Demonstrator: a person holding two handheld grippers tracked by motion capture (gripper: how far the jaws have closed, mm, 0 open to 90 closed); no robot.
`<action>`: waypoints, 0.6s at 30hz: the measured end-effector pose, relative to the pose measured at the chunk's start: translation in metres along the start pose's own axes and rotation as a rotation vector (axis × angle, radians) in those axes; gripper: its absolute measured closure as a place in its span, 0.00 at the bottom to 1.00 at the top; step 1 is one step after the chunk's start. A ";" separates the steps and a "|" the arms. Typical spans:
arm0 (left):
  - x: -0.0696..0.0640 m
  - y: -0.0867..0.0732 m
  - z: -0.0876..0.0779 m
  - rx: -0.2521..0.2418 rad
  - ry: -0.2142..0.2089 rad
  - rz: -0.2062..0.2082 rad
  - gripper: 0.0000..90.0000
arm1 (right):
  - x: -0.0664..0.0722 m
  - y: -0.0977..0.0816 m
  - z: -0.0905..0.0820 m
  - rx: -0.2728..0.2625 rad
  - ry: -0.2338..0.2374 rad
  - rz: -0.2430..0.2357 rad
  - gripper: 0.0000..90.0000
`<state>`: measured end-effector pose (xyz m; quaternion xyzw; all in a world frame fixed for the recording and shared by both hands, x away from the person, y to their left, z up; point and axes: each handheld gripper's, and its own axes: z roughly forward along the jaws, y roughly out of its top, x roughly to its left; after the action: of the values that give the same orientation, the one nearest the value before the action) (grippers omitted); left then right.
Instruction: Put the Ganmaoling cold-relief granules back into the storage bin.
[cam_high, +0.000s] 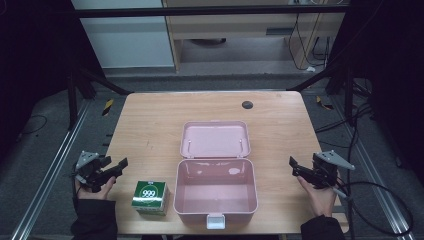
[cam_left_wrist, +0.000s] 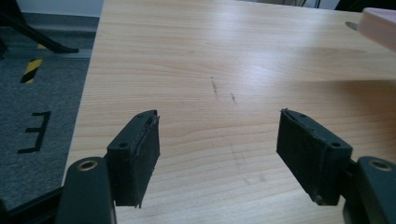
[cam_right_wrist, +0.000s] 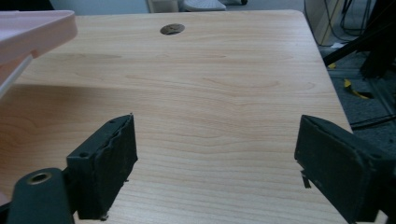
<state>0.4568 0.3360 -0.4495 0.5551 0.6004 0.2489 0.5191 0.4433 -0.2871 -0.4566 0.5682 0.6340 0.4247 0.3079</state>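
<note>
Desk: light wood desk (cam_high: 150, 120), one dark round grommet (cam_high: 247, 105) near the far edge.
Room: grey floor, dark frame struts, cables at right.
Container: one pink case (cam_high: 216, 192) at desk centre, lid (cam_high: 215, 139) laid open toward the far side; interior holds nothing visible.
Box: one green-and-white box (cam_high: 151, 197) marked "999", just left of the case.
Left claw (cam_high: 118, 166): jaws wide, holding nothing, over the left desk edge.
Right claw (cam_high: 296, 165): jaws wide, holding nothing, near the right edge.
</note>
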 end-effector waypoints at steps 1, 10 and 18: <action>0.000 0.000 0.000 0.000 0.000 0.000 0.33 | 0.000 0.000 0.000 0.000 0.000 0.000 0.17; -0.014 0.011 -0.008 0.027 -0.149 0.046 0.33 | 0.001 -0.005 0.004 0.037 -0.033 -0.095 0.15; -0.017 0.020 -0.012 0.088 -0.221 0.110 0.35 | 0.001 -0.008 0.004 0.016 -0.051 -0.123 0.16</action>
<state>0.4513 0.3288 -0.4224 0.6337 0.5184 0.1876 0.5427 0.4431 -0.2852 -0.4654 0.5414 0.6631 0.3853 0.3446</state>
